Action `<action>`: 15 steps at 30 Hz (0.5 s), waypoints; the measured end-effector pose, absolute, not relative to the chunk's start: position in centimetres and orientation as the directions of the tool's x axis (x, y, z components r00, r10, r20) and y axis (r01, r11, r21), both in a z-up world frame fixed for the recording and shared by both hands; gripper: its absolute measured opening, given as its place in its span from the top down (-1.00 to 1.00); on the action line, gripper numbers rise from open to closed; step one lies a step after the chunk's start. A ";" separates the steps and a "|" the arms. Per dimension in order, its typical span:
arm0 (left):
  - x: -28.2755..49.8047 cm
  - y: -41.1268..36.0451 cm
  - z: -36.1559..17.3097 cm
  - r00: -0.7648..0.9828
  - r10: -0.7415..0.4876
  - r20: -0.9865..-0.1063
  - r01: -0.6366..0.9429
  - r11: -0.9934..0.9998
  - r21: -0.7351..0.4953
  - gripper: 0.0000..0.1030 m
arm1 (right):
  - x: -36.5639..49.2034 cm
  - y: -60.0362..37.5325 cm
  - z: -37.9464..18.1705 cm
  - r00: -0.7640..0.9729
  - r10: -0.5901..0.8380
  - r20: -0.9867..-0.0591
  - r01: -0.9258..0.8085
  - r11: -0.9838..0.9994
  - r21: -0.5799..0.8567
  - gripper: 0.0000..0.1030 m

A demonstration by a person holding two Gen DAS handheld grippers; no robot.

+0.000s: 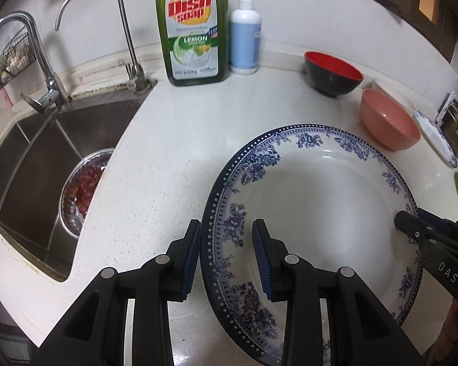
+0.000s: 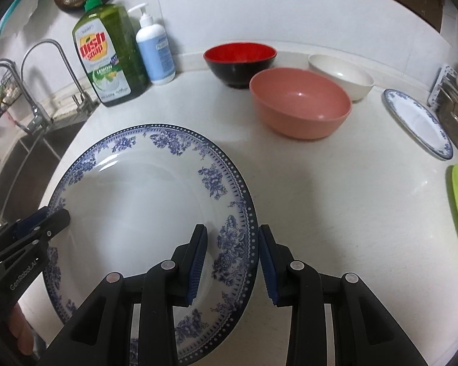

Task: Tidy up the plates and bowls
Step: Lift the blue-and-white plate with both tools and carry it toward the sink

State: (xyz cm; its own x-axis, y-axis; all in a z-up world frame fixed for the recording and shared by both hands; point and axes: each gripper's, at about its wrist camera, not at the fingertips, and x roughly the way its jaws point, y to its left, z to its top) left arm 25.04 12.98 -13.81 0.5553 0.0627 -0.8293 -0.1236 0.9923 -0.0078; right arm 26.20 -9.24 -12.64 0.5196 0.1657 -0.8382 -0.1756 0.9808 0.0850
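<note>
Straddling the blue plate (image 2: 143, 207) rim, both grippers' jaws parted, pink bowl (image 2: 300, 102) behind, dish soap (image 1: 192, 27) by sink (image 1: 36, 164).

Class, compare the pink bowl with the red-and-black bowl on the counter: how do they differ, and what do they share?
The pink bowl is one colour inside and out; the red-and-black bowl is red inside, black outside. The pink bowl looks wider and sits nearer the cameras; the red-and-black bowl stands behind it, closer to the wall. Both stand upright and empty on the white counter, untouched by either gripper.

Blue-floral plate (image 2: 131, 207) near counter edge, 3 bowls (image 2: 300, 103) behind
</note>
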 end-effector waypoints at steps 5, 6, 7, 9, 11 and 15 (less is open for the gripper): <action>25.4 13.1 -14.7 0.540 0.062 -0.839 -0.125 0.992 -0.007 0.33 | 26.6 -9.0 -13.7 0.498 0.164 -0.851 -0.174 0.981 0.087 0.31; 25.5 13.1 -14.9 0.537 0.062 -0.841 -0.124 0.992 -0.006 0.33 | 26.7 -9.0 -13.9 0.494 0.163 -0.854 -0.173 0.981 0.087 0.31; 25.6 13.1 -15.0 0.534 0.062 -0.843 -0.124 0.992 -0.006 0.33 | 26.7 -8.9 -14.0 0.491 0.162 -0.856 -0.171 0.981 0.088 0.31; 25.8 13.0 -15.2 0.529 0.060 -0.846 -0.123 0.992 -0.006 0.33 | 26.9 -8.8 -14.3 0.485 0.160 -0.860 -0.169 0.982 0.087 0.31; 25.9 13.1 -15.4 0.526 0.060 -0.848 -0.123 0.992 -0.006 0.33 | 27.1 -8.8 -14.4 0.482 0.157 -0.862 -0.169 0.982 0.085 0.31; 26.0 13.1 -15.6 0.518 0.061 -0.853 -0.124 0.992 -0.005 0.33 | 27.3 -8.7 -14.7 0.474 0.156 -0.867 -0.166 0.982 0.087 0.31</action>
State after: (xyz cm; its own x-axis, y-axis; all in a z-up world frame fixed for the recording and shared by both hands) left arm 26.05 13.09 -15.64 0.5181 0.0606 -0.8532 -0.1237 0.9923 -0.0047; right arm 27.34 -8.71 -14.71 0.4735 0.1563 -0.8668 -0.1656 0.9824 0.0867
